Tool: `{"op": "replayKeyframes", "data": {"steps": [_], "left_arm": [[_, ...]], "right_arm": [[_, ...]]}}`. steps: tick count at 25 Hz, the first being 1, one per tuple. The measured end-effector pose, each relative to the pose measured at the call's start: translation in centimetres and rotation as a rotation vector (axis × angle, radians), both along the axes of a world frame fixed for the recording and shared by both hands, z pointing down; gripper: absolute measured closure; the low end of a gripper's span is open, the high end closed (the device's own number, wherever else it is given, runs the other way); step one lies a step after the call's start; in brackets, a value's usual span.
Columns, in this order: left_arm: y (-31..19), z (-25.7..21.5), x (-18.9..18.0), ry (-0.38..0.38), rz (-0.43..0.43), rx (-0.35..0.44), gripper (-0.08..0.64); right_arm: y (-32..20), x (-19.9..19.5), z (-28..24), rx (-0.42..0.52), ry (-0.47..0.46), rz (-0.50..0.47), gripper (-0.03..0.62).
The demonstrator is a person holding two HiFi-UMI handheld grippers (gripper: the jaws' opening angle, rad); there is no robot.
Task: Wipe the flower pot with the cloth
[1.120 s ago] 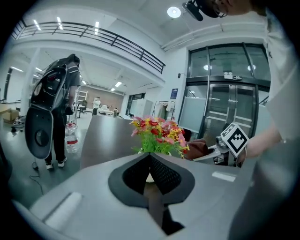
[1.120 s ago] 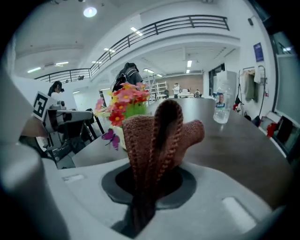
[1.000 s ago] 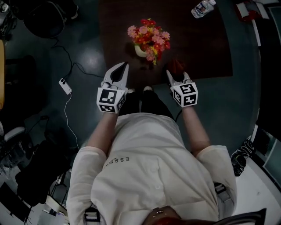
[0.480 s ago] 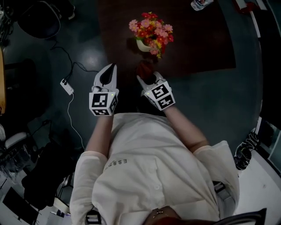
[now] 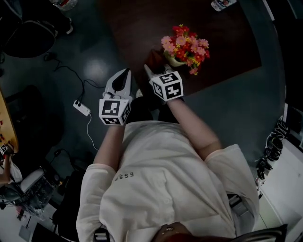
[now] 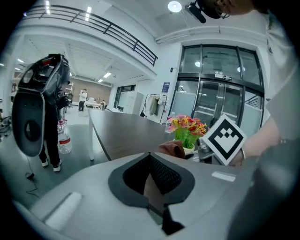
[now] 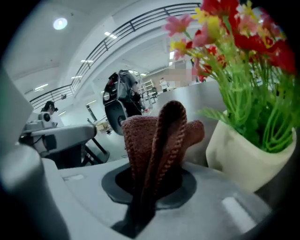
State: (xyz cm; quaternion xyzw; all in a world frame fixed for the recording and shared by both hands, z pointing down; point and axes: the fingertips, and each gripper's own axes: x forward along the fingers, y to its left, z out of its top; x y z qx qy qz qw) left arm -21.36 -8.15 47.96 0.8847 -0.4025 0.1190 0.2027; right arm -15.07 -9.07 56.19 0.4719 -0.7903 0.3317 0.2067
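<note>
Pinching the brown knitted cloth [image 7: 157, 136] with my right gripper [image 5: 148, 71], I held it beside the cream flower pot [image 7: 246, 157] for wiping; my left gripper [image 5: 125, 73] hung aside, jaws clenched empty.

- My right claw [image 5: 149, 72] covers the near end of the cloth [image 5: 154, 58] in the head view. In the right gripper view the cloth buries my pads.
- From above, the flower pot [image 5: 174, 60] sits mostly under the flowers [image 5: 185, 45]; only a cream sliver shows.
- In the right gripper view the flower pot's right side and base run into the dark border. I cannot tell whether the cloth touches it.
- In the left gripper view the flower pot is tiny, half behind the cloth and the marker cube [image 6: 226, 138].
- A bottle [image 5: 222, 4] is cut off by the head view's top edge.
</note>
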Motion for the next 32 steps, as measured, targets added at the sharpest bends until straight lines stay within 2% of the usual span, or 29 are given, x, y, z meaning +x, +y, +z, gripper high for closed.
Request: {"op": "replayKeyframes", "data": {"steps": [4, 12, 17, 32], "left_arm": [[-1.9, 0.1, -0.3, 0.038, 0.061, -0.007, 0.548], [-3.2, 0.5, 1.9, 0.082, 0.173, -0.009, 0.548], [-2.9, 0.5, 3.3, 0.093, 0.235, -0.012, 0.548], [-1.3, -0.1, 5.2, 0.093, 0.314, 0.006, 0.548]], "right_arm": [[-2.1, 1.5, 0.8, -0.040, 0.032, 0.127, 0.546], [-0.7, 3.8, 1.2, -0.113, 0.032, 0.236, 0.546], [1.0, 5.7, 1.3, -0.137, -0.005, 0.312, 0.545], [7.1, 11.7, 1.4, -0.186, 0.008, 0.415, 0.545]]}}
